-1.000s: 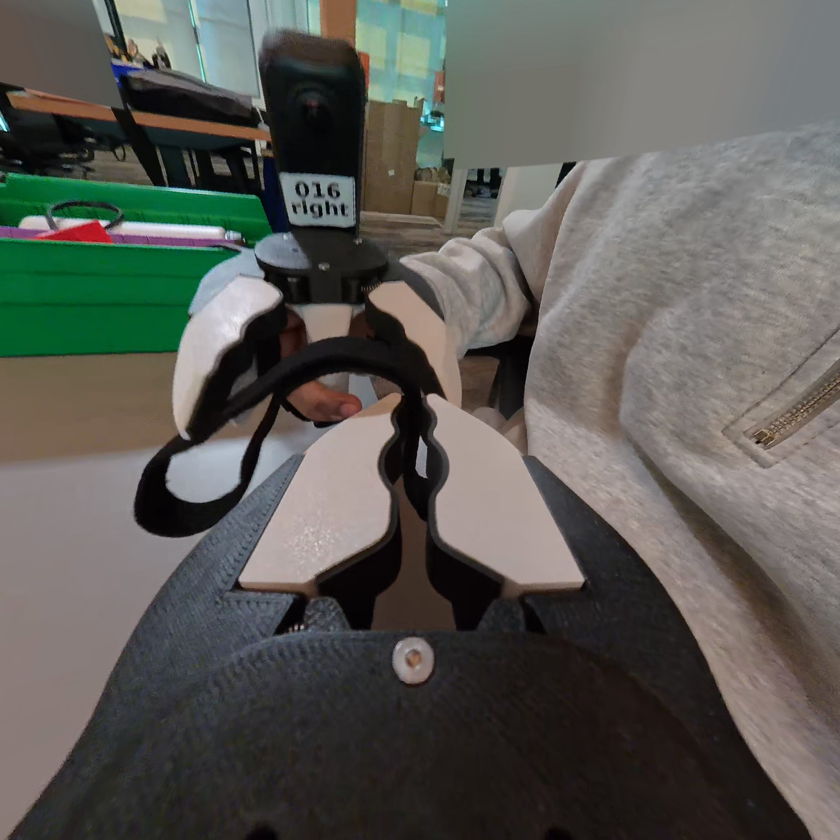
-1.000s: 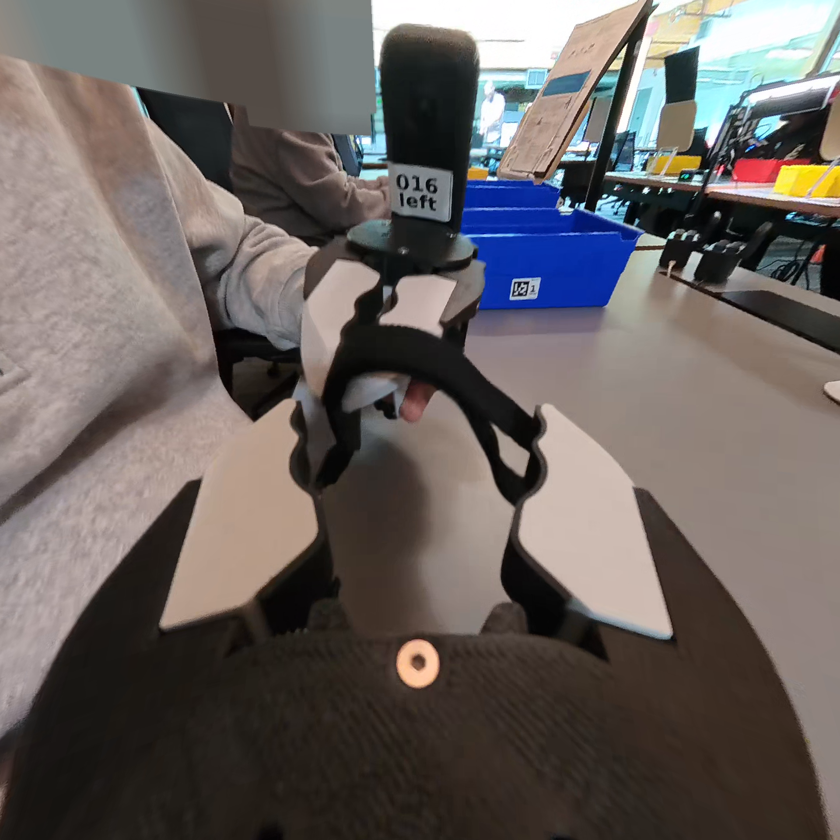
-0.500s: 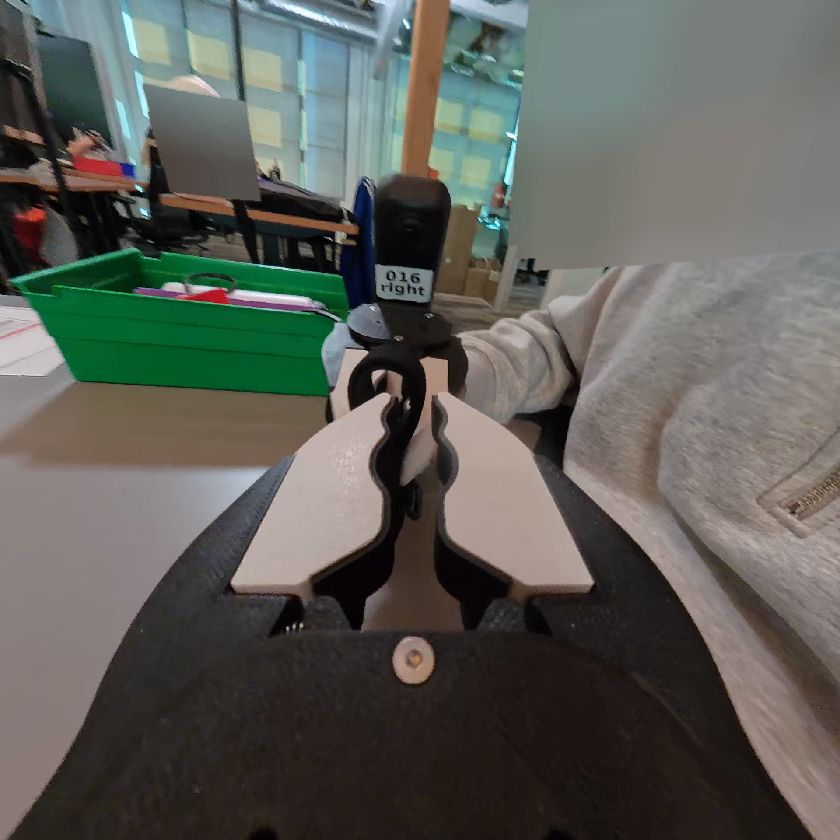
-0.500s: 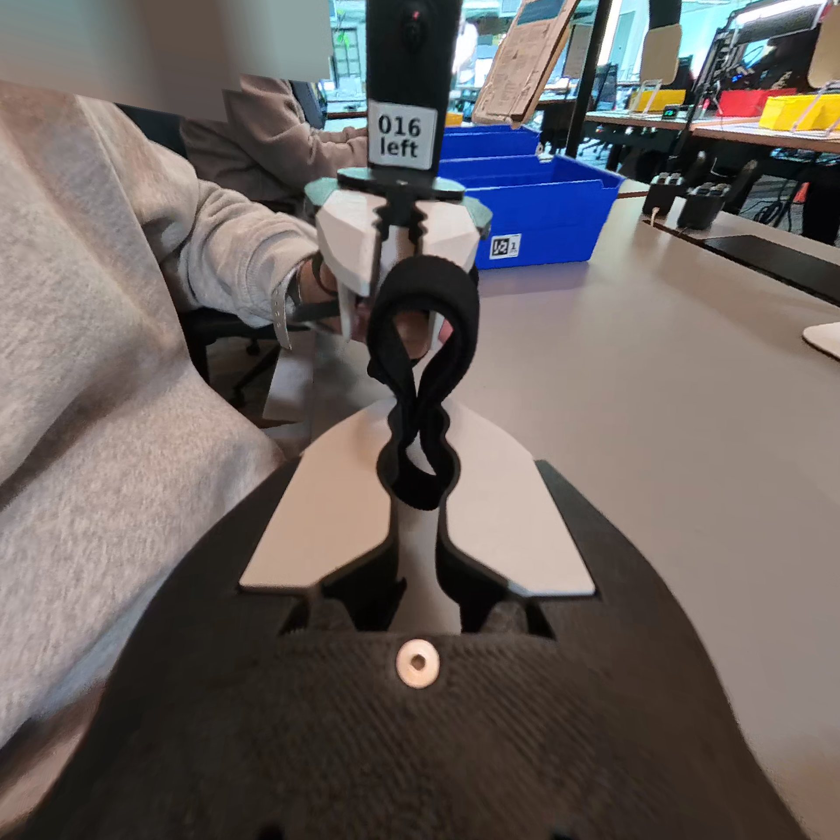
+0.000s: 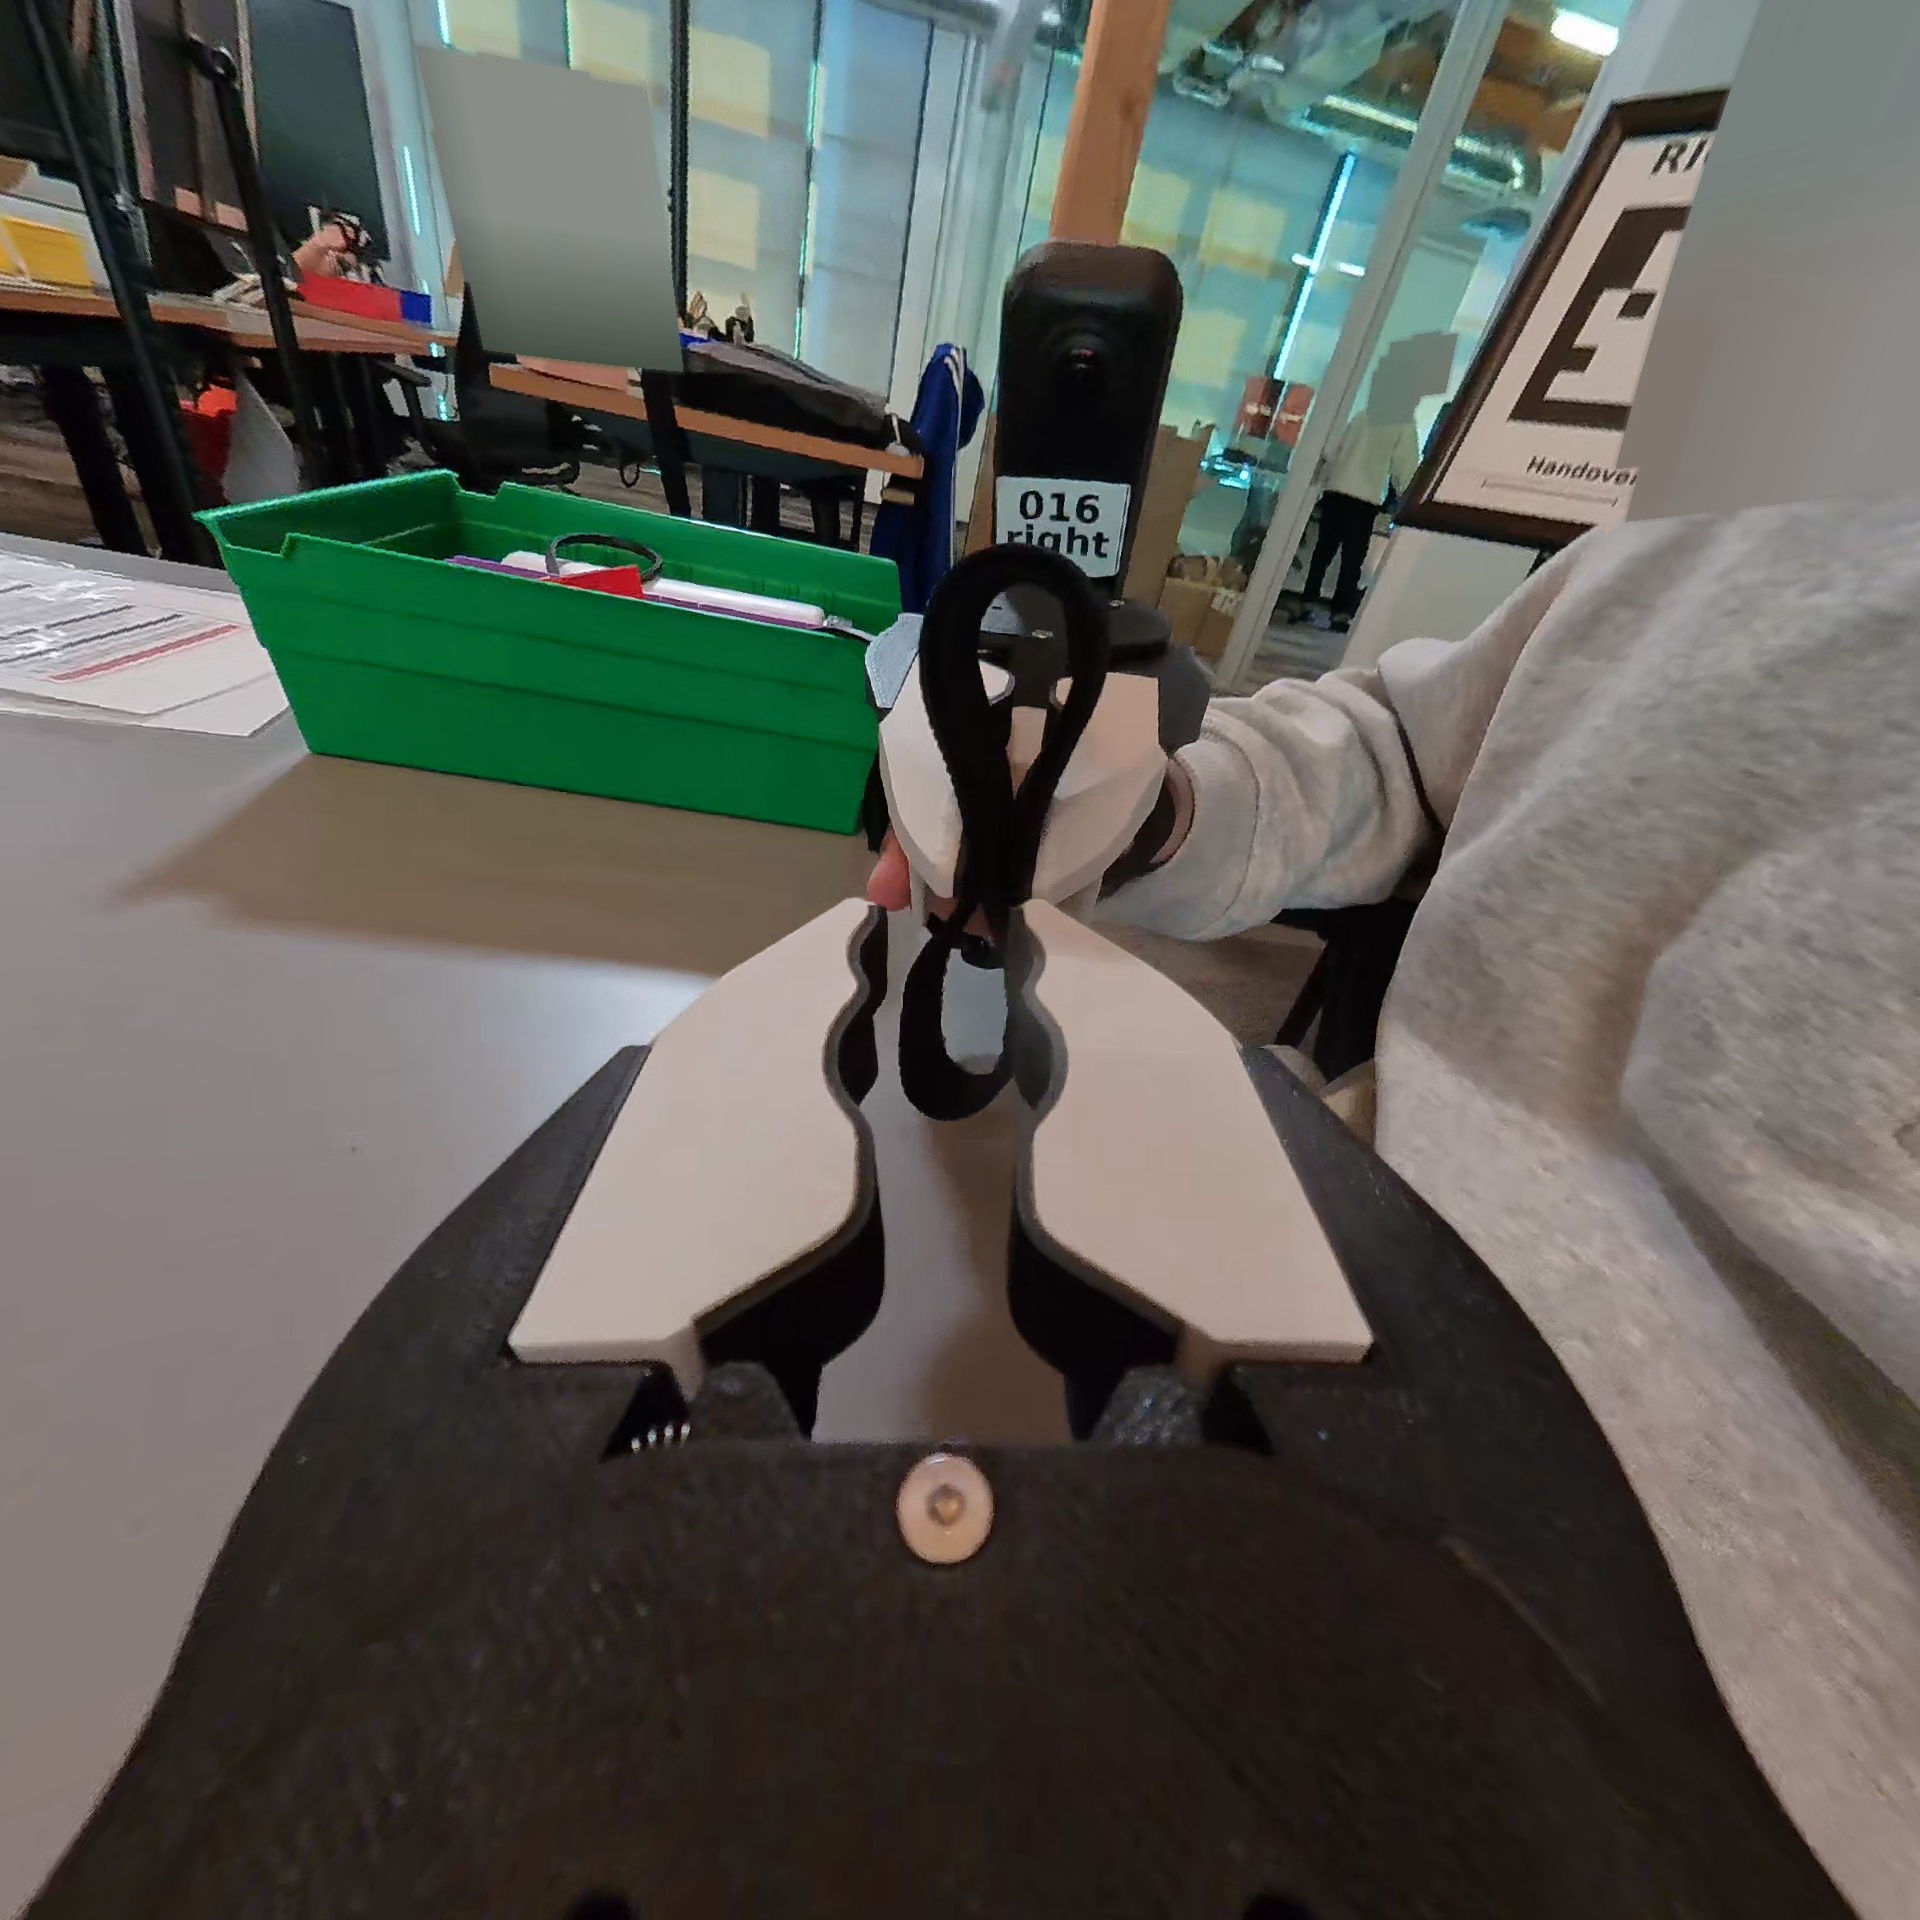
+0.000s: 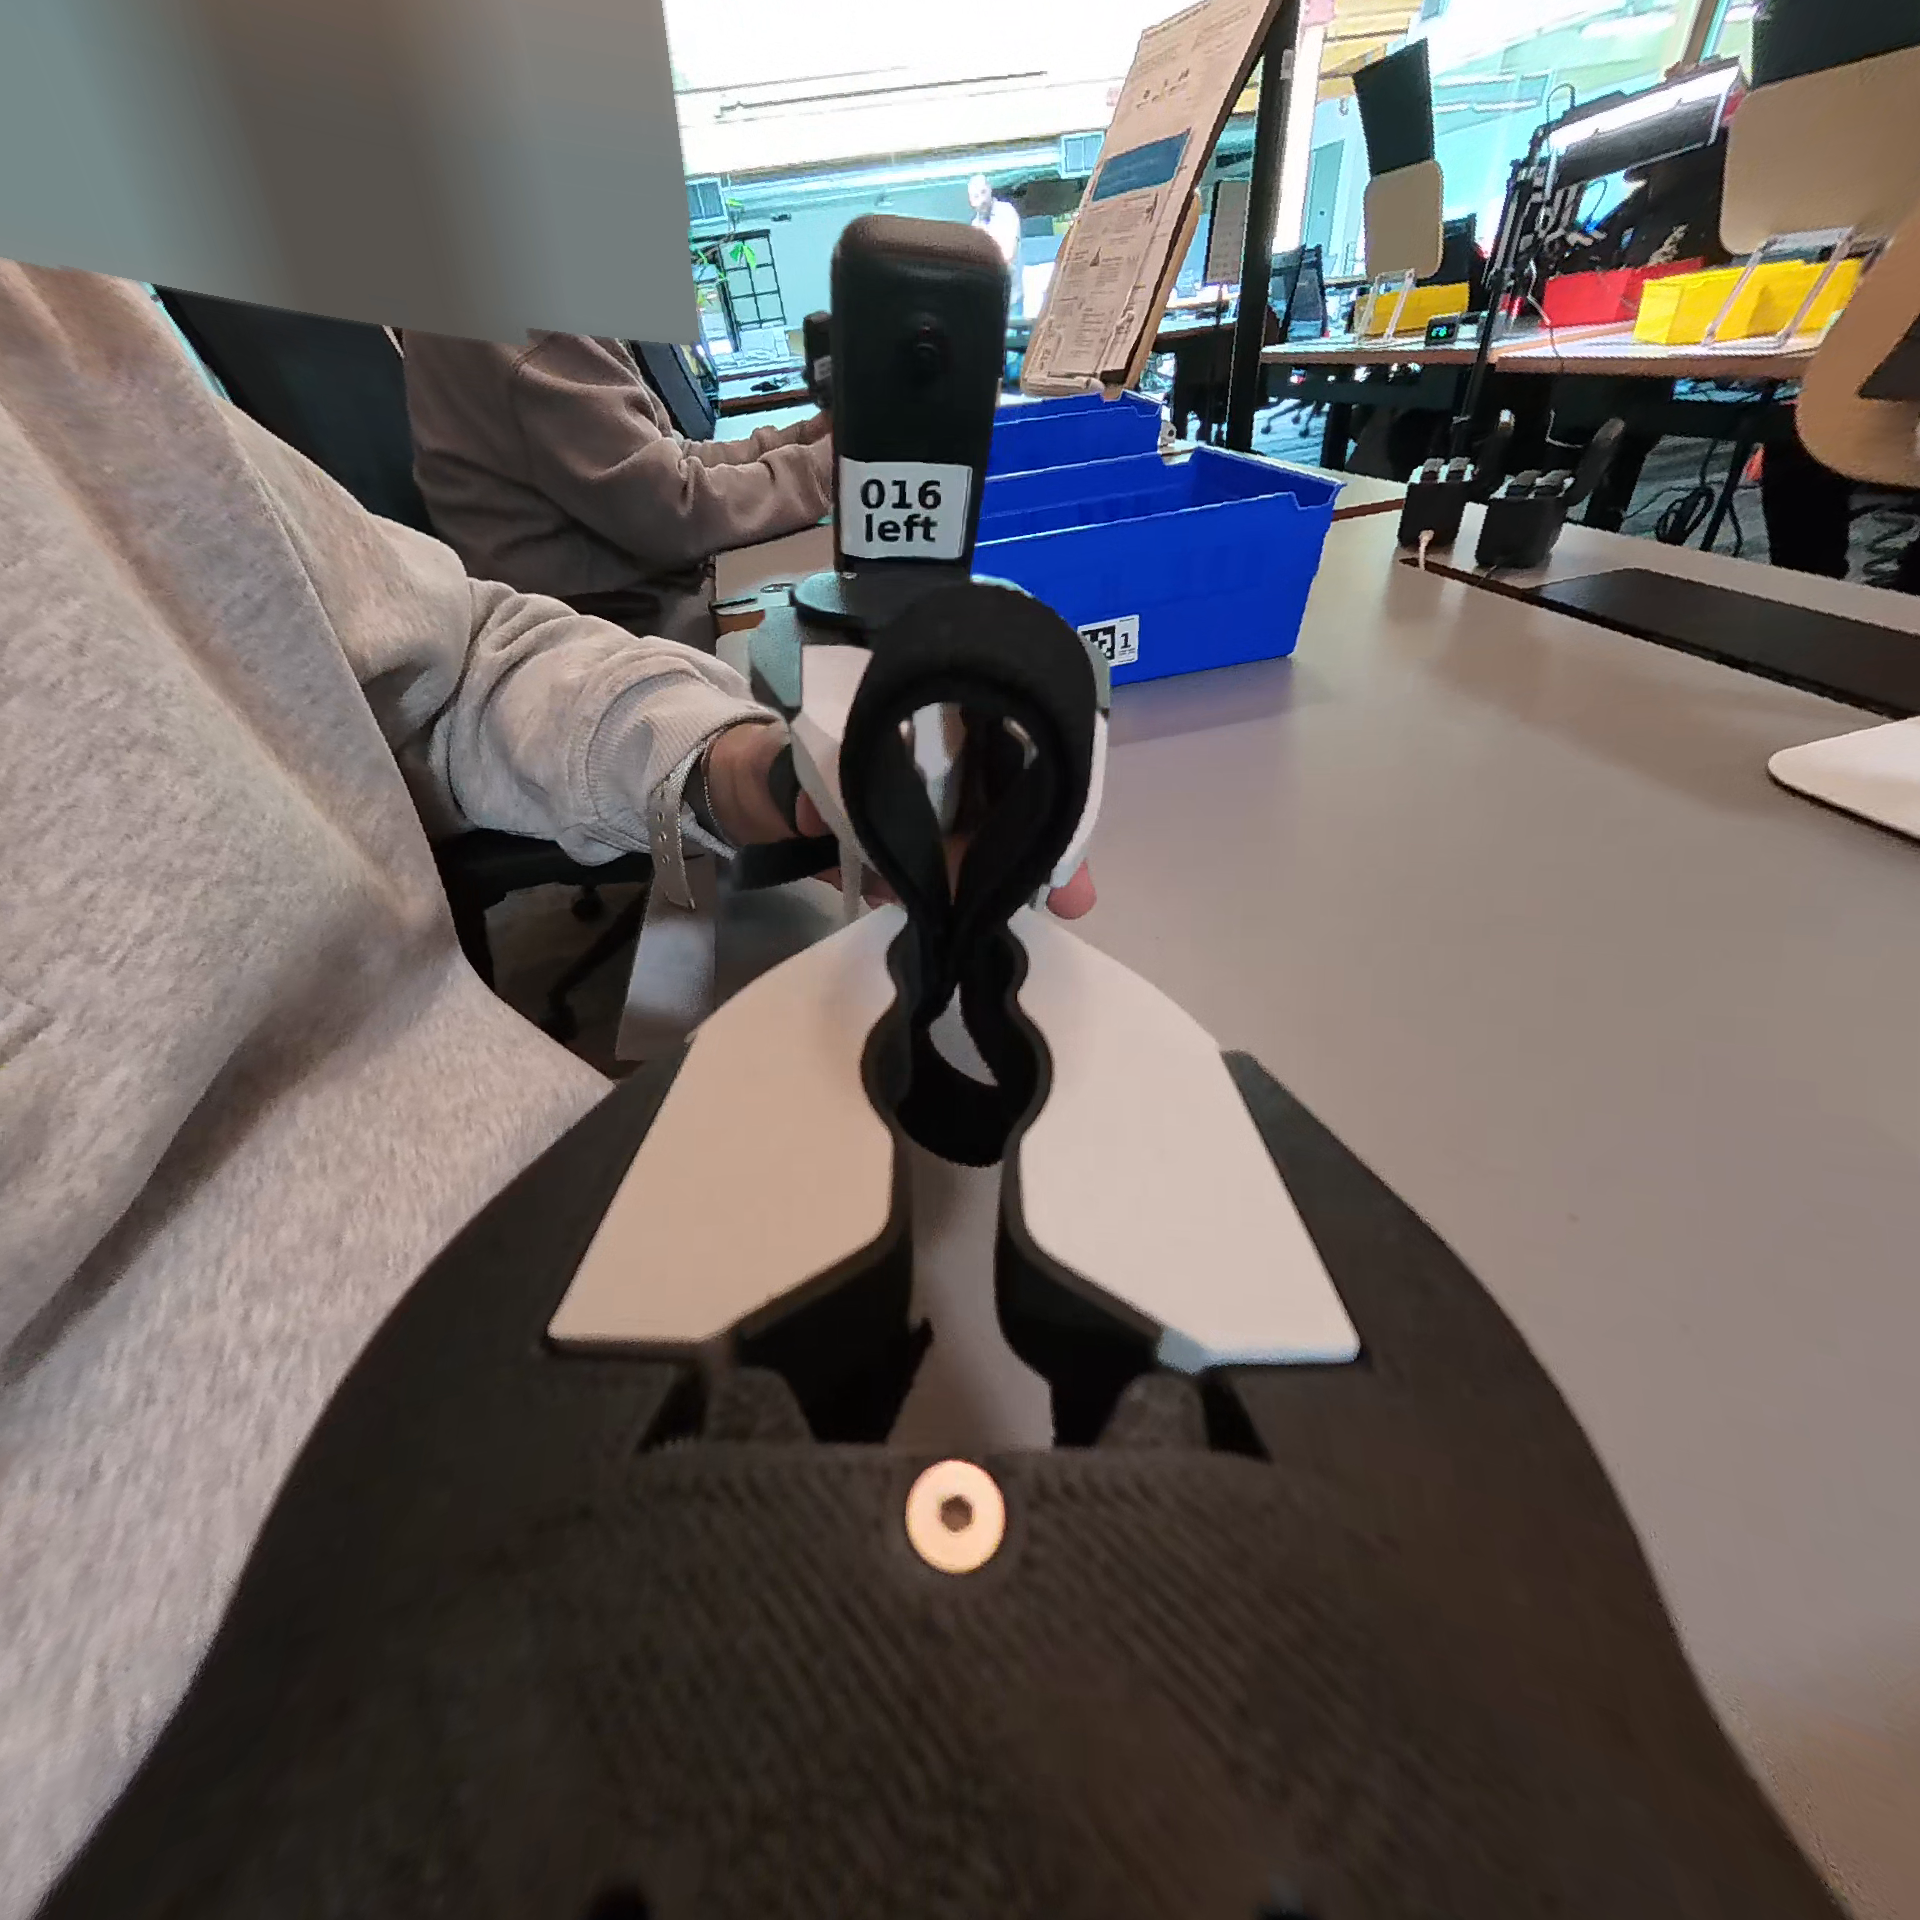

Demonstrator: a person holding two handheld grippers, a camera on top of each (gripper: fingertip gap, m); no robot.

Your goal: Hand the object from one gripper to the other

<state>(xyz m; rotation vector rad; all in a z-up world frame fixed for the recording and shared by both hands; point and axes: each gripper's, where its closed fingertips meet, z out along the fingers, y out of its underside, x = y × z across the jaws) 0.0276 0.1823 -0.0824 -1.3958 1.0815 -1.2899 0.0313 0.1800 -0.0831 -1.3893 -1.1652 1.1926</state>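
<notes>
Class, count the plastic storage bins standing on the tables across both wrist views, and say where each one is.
2. A green bin sits behind the right gripper; a blue bin sits behind the left gripper. Others may be hidden.

The left gripper has its jaws slightly apart around the black strap; the right gripper pinches the strap.

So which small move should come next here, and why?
Probably draw the left gripper straight back. The right gripper is shut on the waist of the black band, while the left gripper stands open with the band's lower loop hanging loose inside it. The handover looks done; only clearance remains.
</notes>
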